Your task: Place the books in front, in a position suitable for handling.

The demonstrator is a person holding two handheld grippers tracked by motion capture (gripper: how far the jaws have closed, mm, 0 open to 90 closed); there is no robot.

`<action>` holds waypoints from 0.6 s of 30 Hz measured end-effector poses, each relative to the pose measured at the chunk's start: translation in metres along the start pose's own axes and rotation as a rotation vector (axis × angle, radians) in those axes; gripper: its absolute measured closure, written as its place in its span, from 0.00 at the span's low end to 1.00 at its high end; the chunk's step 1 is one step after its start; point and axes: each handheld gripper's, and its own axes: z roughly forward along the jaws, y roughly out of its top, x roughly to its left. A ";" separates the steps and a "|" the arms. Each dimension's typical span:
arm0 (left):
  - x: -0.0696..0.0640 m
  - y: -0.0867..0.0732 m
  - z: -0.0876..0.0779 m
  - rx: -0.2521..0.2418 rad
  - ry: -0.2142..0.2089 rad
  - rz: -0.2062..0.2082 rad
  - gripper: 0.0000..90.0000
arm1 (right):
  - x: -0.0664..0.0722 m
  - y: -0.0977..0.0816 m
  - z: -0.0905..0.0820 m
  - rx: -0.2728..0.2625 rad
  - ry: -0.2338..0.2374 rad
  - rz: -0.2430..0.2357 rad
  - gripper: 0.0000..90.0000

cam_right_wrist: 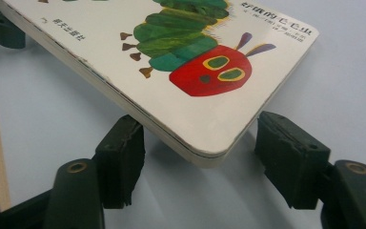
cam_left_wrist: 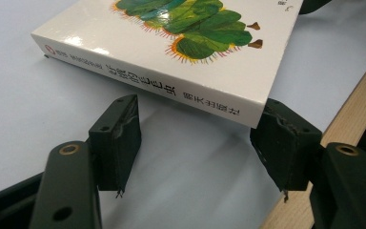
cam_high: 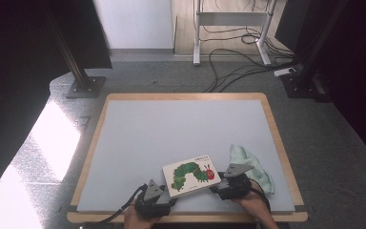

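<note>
Book (cam_high: pixel 191 179) lies flat on the table mat (cam_high: pixel 181 129), one corner between each gripper's fingers. Left gripper (cam_left_wrist: pixel 198 143) and right gripper (cam_right_wrist: pixel 200 152) both released, pads clear of the cover. Judgement: draw straight back; avoid nudging the corners.

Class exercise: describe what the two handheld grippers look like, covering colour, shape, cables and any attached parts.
Both the left gripper and the right gripper are black, each topped by a grey three-cornered plate and trailing a black cable. Up close, their fingers are blocky dark pads, scuffed at the edges, bolted to rounded arms with brass-coloured rivets.
</note>
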 end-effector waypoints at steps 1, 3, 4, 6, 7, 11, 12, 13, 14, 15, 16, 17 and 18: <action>0.000 0.000 0.000 -0.001 0.000 0.002 0.39 | 0.000 0.000 0.000 0.002 0.005 -0.002 0.34; 0.000 0.000 0.000 0.000 -0.003 0.004 0.38 | 0.001 0.000 0.000 0.006 0.010 -0.004 0.32; 0.000 0.000 0.000 0.000 -0.005 0.004 0.38 | 0.001 0.000 0.000 0.008 0.011 -0.004 0.31; -0.001 0.000 0.000 0.002 -0.007 0.013 0.36 | 0.000 0.000 0.000 0.007 0.016 -0.003 0.30; -0.001 -0.001 0.000 0.003 -0.006 0.016 0.36 | 0.000 0.000 0.000 0.007 0.021 -0.001 0.30; -0.002 -0.002 0.000 -0.003 0.003 0.029 0.35 | 0.001 -0.001 -0.002 0.009 0.028 -0.005 0.30; -0.001 -0.001 0.000 -0.001 -0.011 0.019 0.34 | 0.000 -0.002 -0.002 0.004 0.029 0.002 0.30; -0.001 -0.001 0.000 0.002 -0.017 0.018 0.33 | 0.000 -0.002 -0.003 0.005 0.031 0.003 0.30; -0.001 -0.001 0.000 0.002 -0.019 0.020 0.33 | 0.000 -0.002 -0.003 0.005 0.032 0.003 0.30; -0.001 -0.001 0.000 0.002 -0.017 0.021 0.33 | 0.000 -0.002 -0.003 0.005 0.034 0.002 0.30; -0.001 -0.001 0.000 0.002 -0.007 0.024 0.34 | 0.000 -0.003 -0.003 0.005 0.033 0.002 0.30; -0.001 -0.001 0.000 0.003 -0.009 0.023 0.35 | 0.000 -0.003 -0.003 0.004 0.030 0.001 0.31; -0.001 -0.001 0.000 0.003 -0.009 0.023 0.35 | 0.001 -0.003 -0.003 0.004 0.020 0.001 0.33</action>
